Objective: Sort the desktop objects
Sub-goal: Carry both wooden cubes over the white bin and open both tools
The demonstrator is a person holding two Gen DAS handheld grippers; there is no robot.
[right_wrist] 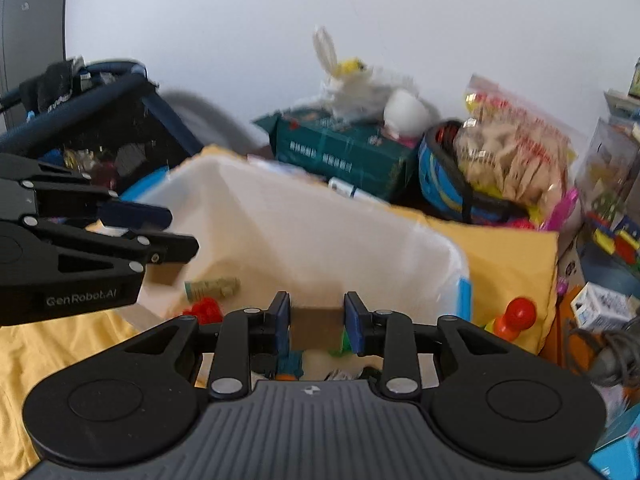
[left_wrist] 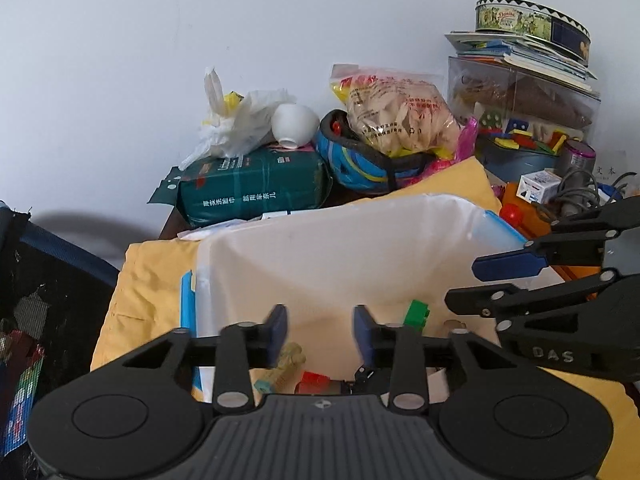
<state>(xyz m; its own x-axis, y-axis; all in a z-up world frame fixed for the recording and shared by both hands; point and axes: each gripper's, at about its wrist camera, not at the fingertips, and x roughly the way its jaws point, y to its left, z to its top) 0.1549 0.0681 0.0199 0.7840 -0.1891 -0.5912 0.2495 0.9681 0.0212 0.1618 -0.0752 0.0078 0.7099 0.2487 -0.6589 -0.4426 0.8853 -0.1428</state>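
Cardboard block (right_wrist: 316,326) sat clamped between my right gripper (right_wrist: 316,322) pads, poised over the white bin (right_wrist: 320,216) for dropping; my left gripper (left_wrist: 320,334) hung released (nothing in it) above the same bin.

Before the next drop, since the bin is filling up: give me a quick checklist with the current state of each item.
1. Right tool shut on the brown block: ok.
2. Block over the white bin: ok.
3. Left tool empty, pads apart: ok.
4. Bin floor below the block free: cannot tell; red brick and green brick lie nearby.
5. Tools apart from each other: ok.
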